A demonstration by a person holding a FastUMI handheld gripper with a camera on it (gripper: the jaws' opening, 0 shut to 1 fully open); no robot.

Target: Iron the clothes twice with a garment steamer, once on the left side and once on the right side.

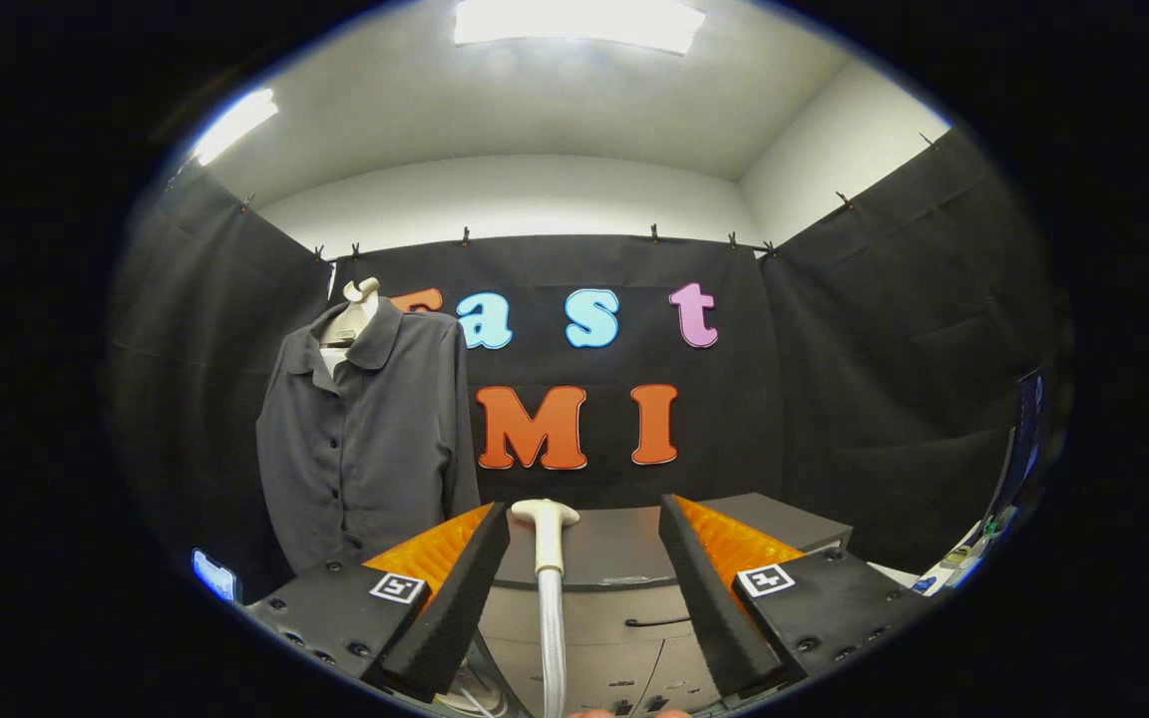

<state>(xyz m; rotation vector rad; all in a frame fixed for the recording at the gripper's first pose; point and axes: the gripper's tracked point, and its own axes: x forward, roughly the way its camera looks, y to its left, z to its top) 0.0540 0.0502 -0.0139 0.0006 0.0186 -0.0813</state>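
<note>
We see the fingers (584, 558) spread wide, touching nothing; steamer head (546, 519) upright between them, grey shirt (365, 439) beyond.

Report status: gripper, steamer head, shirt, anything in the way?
Gripper open, nothing held. Steamer head upright on its hose, between the fingers, untouched. Grey shirt hangs beyond the fingers, off to one side. Nothing seen between steamer head and shirt.

A dark grey buttoned shirt (365, 439) hangs on a mannequin; the white steamer head (546, 519) stands upright on its hose.
</note>
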